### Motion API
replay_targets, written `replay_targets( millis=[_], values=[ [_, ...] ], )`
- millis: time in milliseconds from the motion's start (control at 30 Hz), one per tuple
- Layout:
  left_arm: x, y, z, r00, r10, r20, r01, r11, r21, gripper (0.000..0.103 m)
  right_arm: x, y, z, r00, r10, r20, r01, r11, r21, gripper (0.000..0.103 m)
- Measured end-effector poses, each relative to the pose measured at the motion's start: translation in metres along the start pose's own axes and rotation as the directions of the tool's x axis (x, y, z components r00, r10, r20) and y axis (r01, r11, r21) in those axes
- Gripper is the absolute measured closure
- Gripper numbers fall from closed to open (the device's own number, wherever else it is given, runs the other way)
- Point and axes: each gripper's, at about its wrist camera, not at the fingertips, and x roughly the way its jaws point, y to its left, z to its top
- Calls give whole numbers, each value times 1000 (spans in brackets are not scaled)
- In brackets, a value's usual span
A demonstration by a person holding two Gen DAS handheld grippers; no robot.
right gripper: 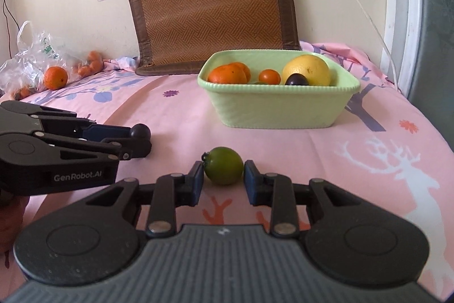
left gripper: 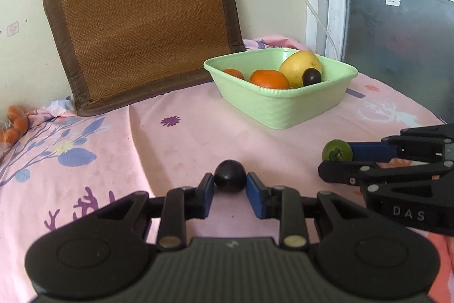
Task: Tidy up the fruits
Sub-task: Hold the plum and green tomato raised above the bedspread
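A dark plum [left gripper: 229, 176] is clamped between the pads of the left gripper [left gripper: 229, 186], at the very tips. A green lime [right gripper: 224, 166] is gripped the same way by the right gripper [right gripper: 223, 178], pads pressed on its sides. Both fruits are judged light, round and smooth-skinned, so likely to slip; the plum is probably softer and easily bruised. Hold is best kept across the widest middle, lightly. Ahead of both sets of fingers a green basket [right gripper: 272, 112] is seen, already holding oranges, a yellow citrus and another plum.
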Motion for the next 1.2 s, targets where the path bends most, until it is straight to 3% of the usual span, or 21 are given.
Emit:
replay_targets(
  millis=[733,1200],
  values=[
    [-2,6,-1,1000,-25,10,25,999,-44,73,-1,2,1,1000,-24,1,24,999,-23,64],
    [-1,7,0,1000,-27,6,27,998,-49,61,-1,3,1,999,-32,2,32,999,-32,63]
  ],
)
